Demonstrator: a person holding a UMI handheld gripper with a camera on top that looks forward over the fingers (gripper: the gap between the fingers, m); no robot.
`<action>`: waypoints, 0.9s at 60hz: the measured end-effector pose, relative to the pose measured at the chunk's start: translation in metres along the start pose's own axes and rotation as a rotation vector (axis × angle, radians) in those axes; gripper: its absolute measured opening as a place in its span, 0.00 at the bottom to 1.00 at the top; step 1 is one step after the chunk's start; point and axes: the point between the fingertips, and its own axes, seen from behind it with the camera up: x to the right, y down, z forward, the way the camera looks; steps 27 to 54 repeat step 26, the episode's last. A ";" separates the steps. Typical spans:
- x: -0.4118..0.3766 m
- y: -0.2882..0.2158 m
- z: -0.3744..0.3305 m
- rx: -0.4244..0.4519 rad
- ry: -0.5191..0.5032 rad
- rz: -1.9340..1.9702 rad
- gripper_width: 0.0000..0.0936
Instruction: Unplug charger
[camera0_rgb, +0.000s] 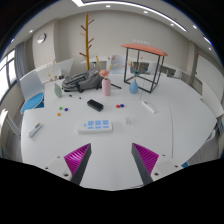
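1. Two magenta-padded fingers of the gripper stand spread apart, with nothing between them.
2. Ahead of them on the round white table lies a white rectangular power strip.
3. Beyond it rests a small black rectangular charger block, apart from the strip.

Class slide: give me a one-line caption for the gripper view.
Open hand-held gripper above a white table, a white power strip just ahead of its fingers.
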 end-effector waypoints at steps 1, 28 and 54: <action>-0.002 0.003 -0.006 -0.001 0.002 0.003 0.91; -0.005 0.001 -0.040 0.058 0.053 0.008 0.91; -0.005 0.001 -0.040 0.058 0.053 0.008 0.91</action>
